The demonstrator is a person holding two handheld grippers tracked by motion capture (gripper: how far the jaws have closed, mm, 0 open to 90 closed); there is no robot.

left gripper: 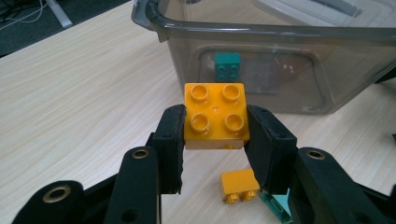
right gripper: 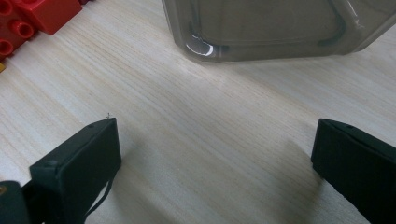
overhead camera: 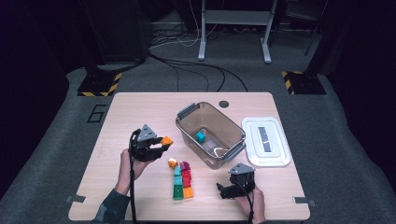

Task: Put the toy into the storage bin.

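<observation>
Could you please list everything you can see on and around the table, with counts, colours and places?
orange brick: one, orange, clamped between the left gripper's jaws, above the table beside the bin.
bin: one, clear smoky plastic with grey handles, open, middle of the table.
teal brick: one, teal, inside the bin on its floor.
lid: one, clear white, flat on the table right of the bin.
loose bricks: a cluster in teal, green, red, dark red and orange, in front of the bin; exact count unclear.
small orange brick: one, orange, at the cluster's far left corner.
table: one, light wood.
left gripper: one, black, shut on the brick.
right gripper: one, black, jaws open, low over the near right of the table.
</observation>
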